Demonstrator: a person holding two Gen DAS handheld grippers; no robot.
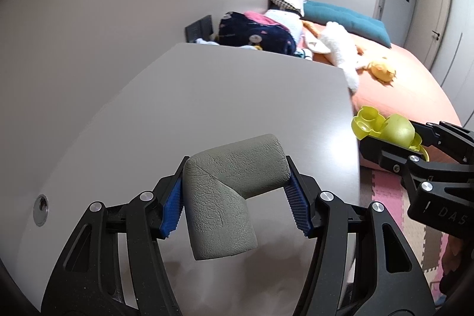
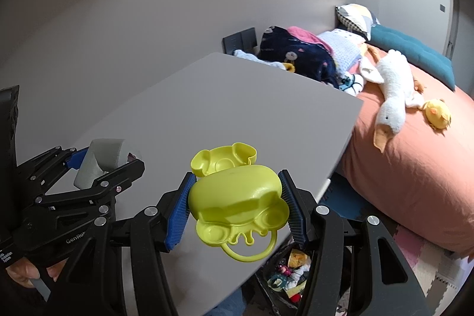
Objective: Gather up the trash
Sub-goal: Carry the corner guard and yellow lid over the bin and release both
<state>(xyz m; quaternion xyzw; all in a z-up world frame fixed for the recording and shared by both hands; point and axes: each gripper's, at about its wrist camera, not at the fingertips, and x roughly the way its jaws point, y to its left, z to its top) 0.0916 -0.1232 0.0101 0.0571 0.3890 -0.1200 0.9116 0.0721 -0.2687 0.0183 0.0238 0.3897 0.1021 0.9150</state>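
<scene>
Here my left gripper [image 1: 237, 199] clamps a grey foam corner piece [image 1: 228, 197] above the worktop [image 1: 207, 96], while my right gripper [image 2: 237, 208] grips a yellow plastic toy [image 2: 237, 197] (lid open).

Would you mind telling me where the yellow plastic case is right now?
The yellow plastic case is clamped in the right gripper, above the grey table's near edge, right of the left gripper.

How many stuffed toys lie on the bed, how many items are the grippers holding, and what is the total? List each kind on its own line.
Stuffed toys on the bed: 2, white goose plush and yellow chick plush
Held items: 2, grey foam corner guard in the left gripper, yellow-green plastic case in the right gripper
Total: 4
</scene>
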